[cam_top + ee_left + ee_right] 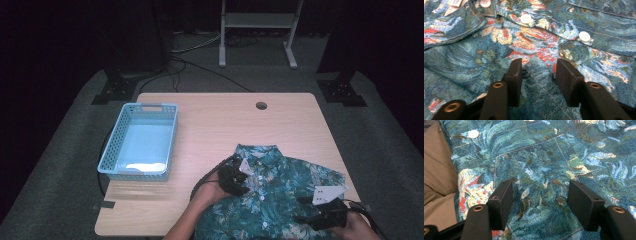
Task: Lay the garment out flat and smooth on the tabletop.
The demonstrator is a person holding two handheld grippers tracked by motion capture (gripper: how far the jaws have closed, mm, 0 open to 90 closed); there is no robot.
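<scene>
Teal floral shirt (280, 195) is lying spread over the bench (225, 125) at about 5 o'clock, its hem hanging past the near edge. Left gripper (241, 183) is hovering over the button placket near the collar, jaws released with a fold of cloth rising between them. Right gripper (306, 210) is sitting over the chest pocket (534, 170) at the shirt's 4 o'clock side, jaws parted wide. Blue basket (112, 150) is standing at 9 o'clock, well apart.
</scene>
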